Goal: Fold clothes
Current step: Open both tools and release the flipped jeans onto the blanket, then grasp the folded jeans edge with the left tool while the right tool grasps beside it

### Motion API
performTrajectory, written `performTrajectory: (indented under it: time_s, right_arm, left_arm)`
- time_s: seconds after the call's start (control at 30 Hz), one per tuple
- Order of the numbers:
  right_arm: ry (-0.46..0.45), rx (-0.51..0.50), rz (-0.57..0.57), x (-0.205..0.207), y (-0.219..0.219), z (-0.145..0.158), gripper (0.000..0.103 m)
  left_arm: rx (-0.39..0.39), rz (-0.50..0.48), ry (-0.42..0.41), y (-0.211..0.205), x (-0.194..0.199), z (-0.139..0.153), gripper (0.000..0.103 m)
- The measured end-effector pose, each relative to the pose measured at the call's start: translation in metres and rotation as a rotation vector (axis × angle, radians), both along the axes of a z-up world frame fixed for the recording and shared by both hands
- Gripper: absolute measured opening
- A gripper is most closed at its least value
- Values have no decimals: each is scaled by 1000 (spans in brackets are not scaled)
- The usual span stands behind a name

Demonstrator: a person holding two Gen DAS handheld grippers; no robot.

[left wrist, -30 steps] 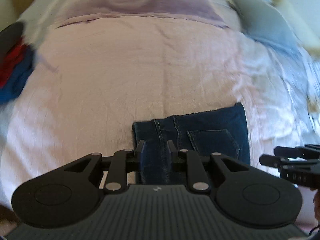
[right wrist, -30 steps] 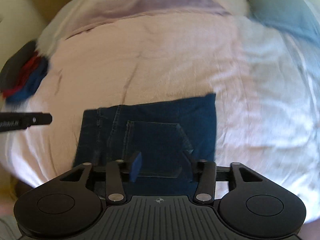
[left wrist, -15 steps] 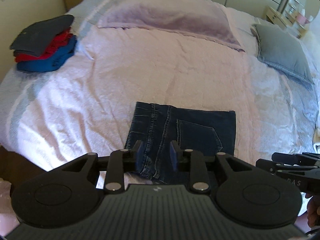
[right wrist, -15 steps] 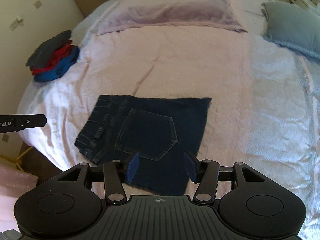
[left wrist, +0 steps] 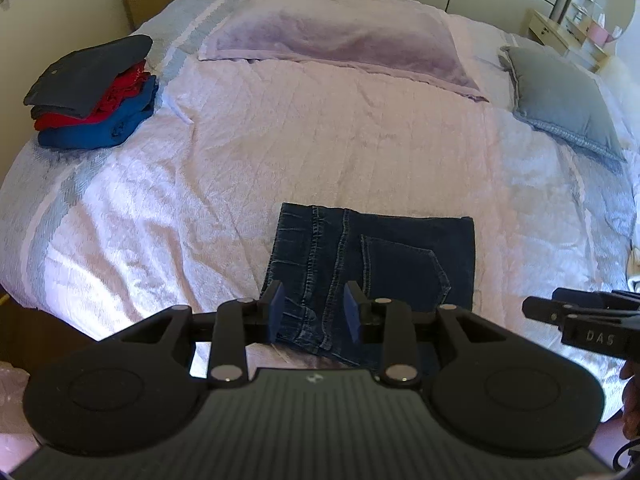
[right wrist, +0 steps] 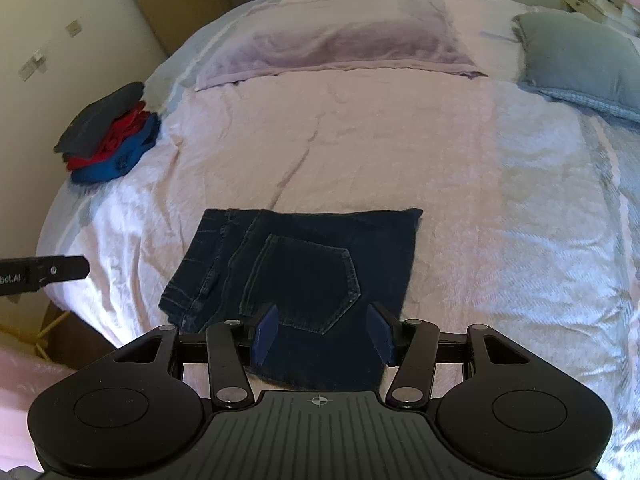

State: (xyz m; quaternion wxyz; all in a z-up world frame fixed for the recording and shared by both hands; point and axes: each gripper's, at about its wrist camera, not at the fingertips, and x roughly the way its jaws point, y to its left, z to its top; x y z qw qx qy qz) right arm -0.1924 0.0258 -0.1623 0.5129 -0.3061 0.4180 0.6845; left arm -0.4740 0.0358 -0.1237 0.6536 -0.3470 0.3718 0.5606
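Note:
A folded pair of dark blue jeans lies flat near the front edge of the bed, back pocket facing up. My left gripper hovers above its near left corner; the jaws are opening and nothing is held between them. My right gripper hangs over the near edge of the jeans, open and holding nothing. The right gripper's tips show at the right edge of the left wrist view, and the left gripper's tip at the left edge of the right wrist view.
A stack of folded clothes, grey over red over blue, sits at the bed's far left. A lilac pillow lies at the head, a grey cushion at the far right. The pale bedspread covers the bed.
Both grippers have pulled back and up from the jeans, so more of the bed shows. The left jaws have widened; the folded jeans stay flat.

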Motion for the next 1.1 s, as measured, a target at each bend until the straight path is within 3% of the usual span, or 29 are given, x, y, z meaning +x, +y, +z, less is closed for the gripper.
performTrajectory:
  time_s: [0.47,0.63,0.9,0.97,1.03,1.1]
  right_arm:
    - [25,-10,-271,-49,-1,-3,53]
    - [20,-57,-357,-64,-20,-19,53]
    - [22,-212,-423,-56,-36,-54,54]
    - [36,-220,-420,-50,-31,-63,57]
    - [57,-225,-420,-42,-24,-75,68]
    - [78,-231,-428,-32,-14,-89,69]
  left_arm:
    - [0,-194,-11,57,-64,-4,34]
    - [-70,-207,-134,72,-97,-34,38]
    - [-236,-19,-360,88,-151,-97,42]
    - [-241,-1,-404,91,-156,-110,44]
    - [-240,7,-449,95,-157,-124,49]
    - [-258,19,-500,100,-157,-142,51]
